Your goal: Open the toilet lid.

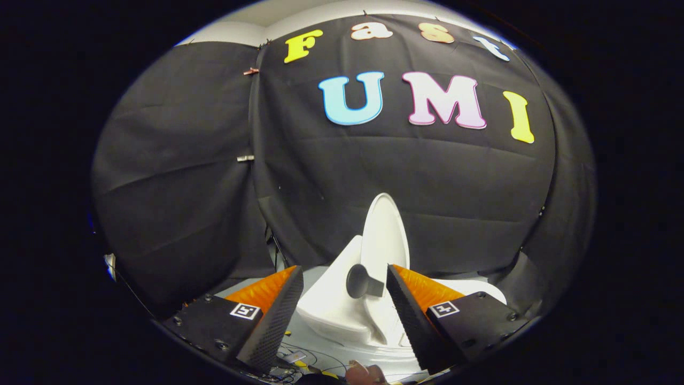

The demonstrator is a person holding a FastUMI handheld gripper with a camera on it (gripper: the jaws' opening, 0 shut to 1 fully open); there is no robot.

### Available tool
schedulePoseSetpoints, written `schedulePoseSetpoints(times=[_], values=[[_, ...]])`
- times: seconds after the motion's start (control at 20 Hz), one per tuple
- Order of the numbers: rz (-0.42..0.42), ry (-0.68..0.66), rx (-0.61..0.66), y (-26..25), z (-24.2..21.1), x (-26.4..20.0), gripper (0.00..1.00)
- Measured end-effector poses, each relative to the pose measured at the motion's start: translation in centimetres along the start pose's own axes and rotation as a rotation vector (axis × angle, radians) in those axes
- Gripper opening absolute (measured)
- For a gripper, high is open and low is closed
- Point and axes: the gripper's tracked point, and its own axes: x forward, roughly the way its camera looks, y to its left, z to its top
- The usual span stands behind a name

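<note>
No brand name or readable wording shows on the toilet point(342, 310) or on the gripper point(344, 280); the only markings are two small square black-and-white coded tags, one tag point(245, 310) on the body of the left finger and another tag point(444, 308) on the right. The toilet is glossy white, set on a pale floor against the black cloth wall point(438, 182), and it lies between and just beyond the fingers. Its lid point(386, 238) stands raised, an elongated oval with a thin raised rim, seen partly edge-on and leaning back toward the cloth. A round grey knob-like handle point(362, 281) juts from the lid's lower part, sitting in the gap between the fingertips. The gripper's fingers are spread wide apart and pinch nothing; the left ribbed pad point(275, 321) is well clear of the handle, while the right pad point(409, 315) sits close beside the lid's lower edge, though contact cannot be judged. Some thin cables point(307, 358) lie on the floor below the bowl.
</note>
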Motion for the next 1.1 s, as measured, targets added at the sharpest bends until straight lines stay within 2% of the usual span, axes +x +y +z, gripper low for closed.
schedulePoseSetpoints(times=[0.25, 0.5, 0.8, 1.1], values=[[-0.021, -0.111, 0.049, -5.1, 5.1, -5.6, 0.99], [-0.076, -0.192, 0.025, -11.6, 8.2, -11.9, 0.99], [-0.165, -0.278, 0.026, -20.2, 10.3, -19.4, 0.99], [-0.286, -0.35, 0.001, -27.8, 10.6, -27.2, 0.99]])
